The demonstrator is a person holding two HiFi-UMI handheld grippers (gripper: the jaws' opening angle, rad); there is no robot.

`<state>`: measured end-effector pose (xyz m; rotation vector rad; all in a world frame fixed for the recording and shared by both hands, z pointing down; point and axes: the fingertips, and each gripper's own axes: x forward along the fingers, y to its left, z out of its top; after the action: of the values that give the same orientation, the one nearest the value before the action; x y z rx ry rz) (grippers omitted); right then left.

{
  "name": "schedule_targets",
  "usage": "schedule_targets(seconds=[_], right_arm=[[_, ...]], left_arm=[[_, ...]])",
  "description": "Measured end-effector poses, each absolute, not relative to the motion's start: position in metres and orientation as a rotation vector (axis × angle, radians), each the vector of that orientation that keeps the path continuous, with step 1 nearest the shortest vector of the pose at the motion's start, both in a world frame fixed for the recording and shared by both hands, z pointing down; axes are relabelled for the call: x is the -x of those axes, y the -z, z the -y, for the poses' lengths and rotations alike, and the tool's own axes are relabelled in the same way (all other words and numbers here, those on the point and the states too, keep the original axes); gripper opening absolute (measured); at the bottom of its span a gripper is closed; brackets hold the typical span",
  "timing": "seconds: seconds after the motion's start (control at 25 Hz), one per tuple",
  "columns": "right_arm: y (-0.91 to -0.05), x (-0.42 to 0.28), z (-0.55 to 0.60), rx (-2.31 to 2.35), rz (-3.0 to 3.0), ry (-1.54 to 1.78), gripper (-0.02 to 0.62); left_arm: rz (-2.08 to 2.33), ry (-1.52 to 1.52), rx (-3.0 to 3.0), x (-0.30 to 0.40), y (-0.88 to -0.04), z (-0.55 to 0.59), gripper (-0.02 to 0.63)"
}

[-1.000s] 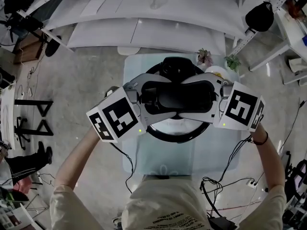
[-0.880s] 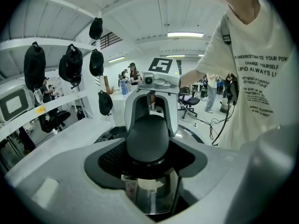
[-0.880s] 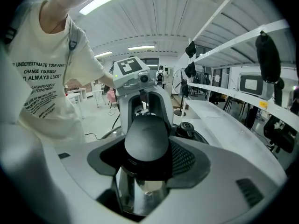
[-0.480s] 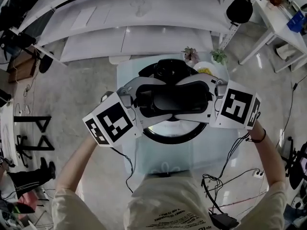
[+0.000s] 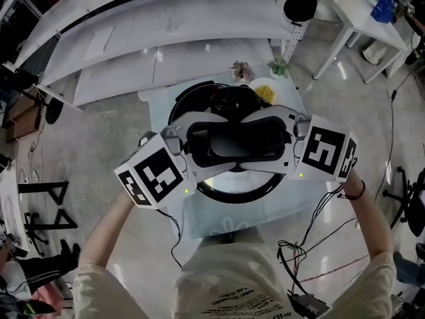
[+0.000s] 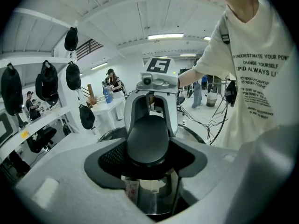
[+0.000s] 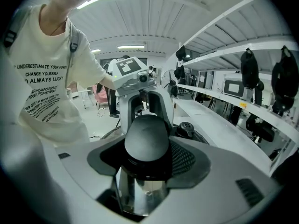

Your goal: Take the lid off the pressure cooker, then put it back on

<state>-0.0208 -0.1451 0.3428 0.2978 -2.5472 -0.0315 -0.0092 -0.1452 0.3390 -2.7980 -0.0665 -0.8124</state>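
Left tool [image 6: 148, 146]: jaws clamped on the black lid handle [image 5: 232, 141], set wide, grip unchanged from a second ago.

Centre: the lid [image 7: 140, 190] sits under that handle, directly over the pressure cooker [image 5: 232, 195] on the surface [image 5: 285, 208]. Against the earlier frames the assembly appears slightly raised. Clearance from the rim cannot be confirmed.

Right tool [image 7: 146, 146]: jaws clamped on the same handle from the opposite side.

Judgement: lid removal is in progress; replacement remains.
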Motion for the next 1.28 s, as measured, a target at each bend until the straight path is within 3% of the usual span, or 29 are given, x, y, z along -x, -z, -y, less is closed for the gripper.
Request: schedule_targets(seconds=[1.28], right_arm=[[-0.371, -0.095, 0.035, -0.576, 2.498, -0.175, 0.275]], left_arm=[[0.480, 0.794, 2.724, -0.108, -0.367, 0.032, 0.285]])
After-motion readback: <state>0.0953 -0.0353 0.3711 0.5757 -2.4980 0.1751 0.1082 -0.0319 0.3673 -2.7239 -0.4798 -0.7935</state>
